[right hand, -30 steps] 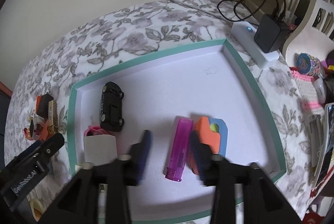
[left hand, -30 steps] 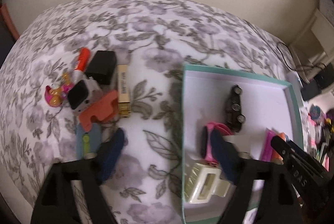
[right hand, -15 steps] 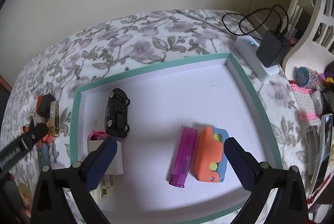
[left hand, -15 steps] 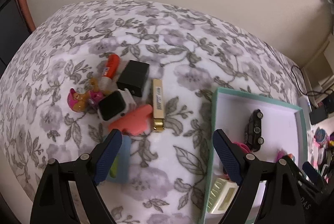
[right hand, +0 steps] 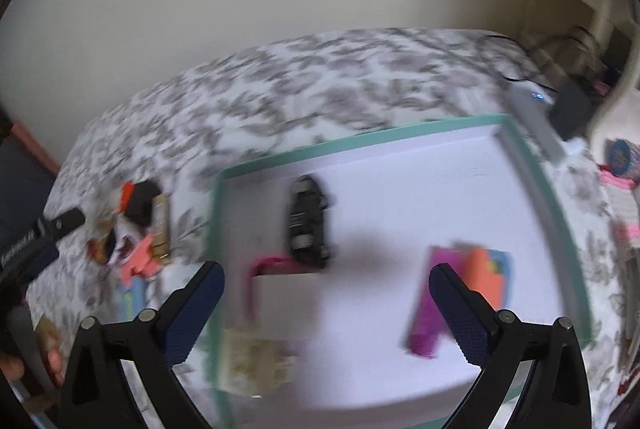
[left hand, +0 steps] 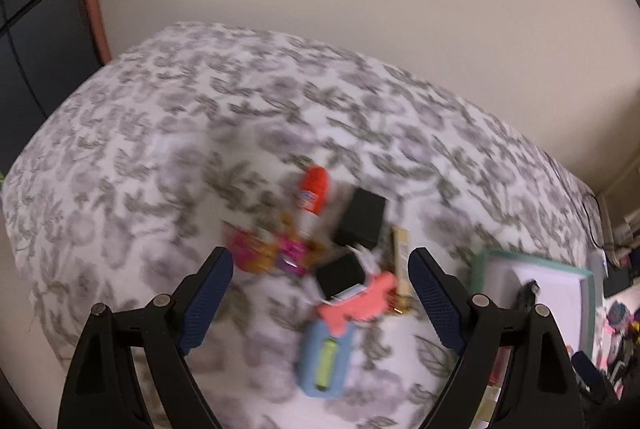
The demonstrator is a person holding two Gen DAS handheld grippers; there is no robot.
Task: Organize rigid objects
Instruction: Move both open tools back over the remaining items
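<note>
Only the left wrist view shows the loose pile clearly: a glue stick (left hand: 314, 191), black box (left hand: 360, 217) and coral piece (left hand: 360, 303) on the floral bed (left hand: 160, 149), with bare cover all around. The left claw (left hand: 320, 293) gapes wide above them, empty.

From the right wrist, the teal-rimmed tray (right hand: 360, 143) holds a toy car (right hand: 306, 225) and purple lighter (right hand: 430, 305). The right claw (right hand: 326, 303), having just been opening, stands wide, holding nothing.

Black toy car (right hand: 307, 221) lies in white teal-rimmed tray (right hand: 360, 139).
</note>
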